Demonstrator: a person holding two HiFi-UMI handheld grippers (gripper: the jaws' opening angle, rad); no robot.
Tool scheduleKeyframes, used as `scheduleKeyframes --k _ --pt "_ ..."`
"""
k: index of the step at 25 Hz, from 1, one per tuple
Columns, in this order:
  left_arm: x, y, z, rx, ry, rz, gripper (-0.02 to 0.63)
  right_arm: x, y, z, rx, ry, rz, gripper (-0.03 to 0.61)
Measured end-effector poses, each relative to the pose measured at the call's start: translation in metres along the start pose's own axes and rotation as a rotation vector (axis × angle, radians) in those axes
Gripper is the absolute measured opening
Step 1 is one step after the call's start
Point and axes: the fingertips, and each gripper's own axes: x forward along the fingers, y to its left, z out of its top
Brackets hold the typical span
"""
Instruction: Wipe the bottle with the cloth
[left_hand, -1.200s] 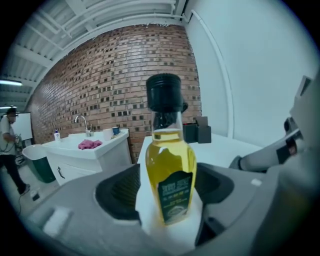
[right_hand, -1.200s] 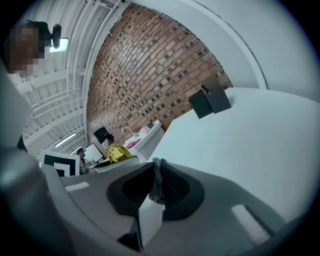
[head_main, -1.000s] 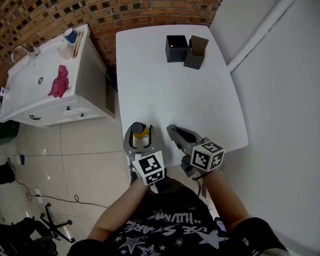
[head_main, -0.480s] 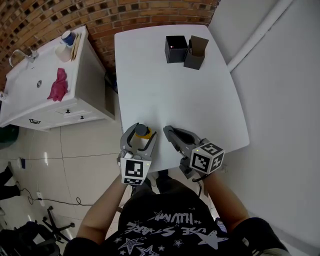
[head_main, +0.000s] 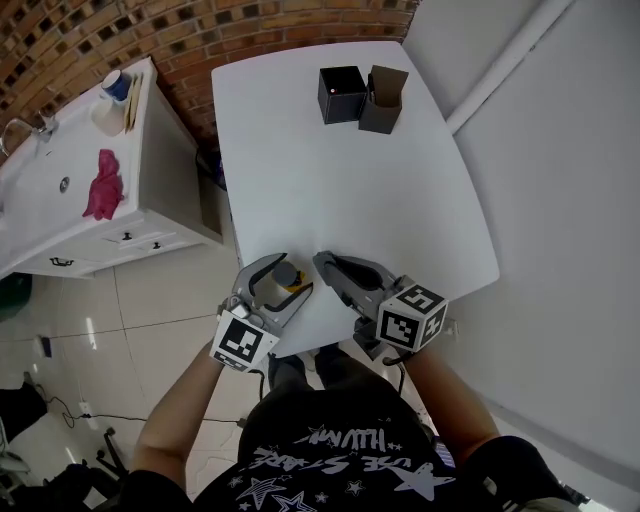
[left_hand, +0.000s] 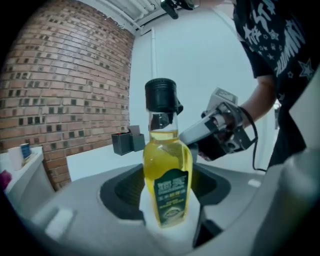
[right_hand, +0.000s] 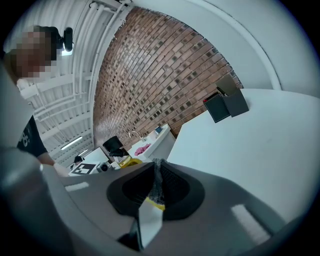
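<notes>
bottle (left_hand: 167, 170) upright, gripped by left hand-held gripper (head_main: 283, 281); right hand-held gripper (head_main: 323, 263) closed, held just beside.

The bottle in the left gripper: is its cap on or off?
On. The left gripper view shows a black cap seated on the neck of the bottle, above the yellow liquid.

Left gripper (head_main: 288, 275) clamps wide; right gripper (head_main: 322, 263) pinches tight.
</notes>
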Motion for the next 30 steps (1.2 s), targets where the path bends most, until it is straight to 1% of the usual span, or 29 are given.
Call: scheduleKeyframes --k 2,5,7,8,13,15,17,20,23,26,30 --pt "-0.003 -0.007 0.002 0.018 0.004 -0.081 0.272 0.001 0.009 0.002 -0.003 0.000 0.032 0.040" --pt "-0.007 -0.023 0.000 0.035 -0.001 -0.182 0.268 0.002 0.022 0.001 -0.039 0.021 0.096 0.040" --pt "-0.007 -0.032 0.000 0.045 -0.009 -0.226 0.267 0.001 0.028 0.000 -0.052 0.033 0.125 0.040" --pt "-0.006 -0.035 0.000 0.050 -0.014 -0.232 0.268 0.001 0.030 0.000 -0.050 0.034 0.135 0.040" --pt "-0.002 -0.036 0.003 0.065 -0.008 -0.206 0.281 -0.001 0.031 0.004 -0.044 0.029 0.126 0.040" --pt "-0.002 -0.035 0.002 0.066 -0.019 -0.194 0.299 -0.001 0.031 0.006 -0.041 0.024 0.126 0.040" --pt "-0.004 -0.032 0.002 0.071 -0.022 -0.185 0.314 -0.001 0.032 0.007 -0.046 0.029 0.136 0.040" --pt "-0.010 -0.030 0.005 0.087 -0.003 -0.174 0.314 -0.003 0.034 0.008 -0.059 0.053 0.166 0.040" --pt "-0.018 -0.026 0.005 0.056 -0.010 -0.129 0.314 -0.003 0.035 0.010 -0.031 0.061 0.187 0.040" --pt "-0.025 -0.023 0.005 0.028 -0.006 -0.074 0.314 -0.001 0.035 0.009 -0.003 0.062 0.189 0.040" --pt "-0.030 -0.024 0.008 -0.009 0.003 -0.029 0.313 0.001 0.034 0.004 0.029 0.053 0.186 0.040"
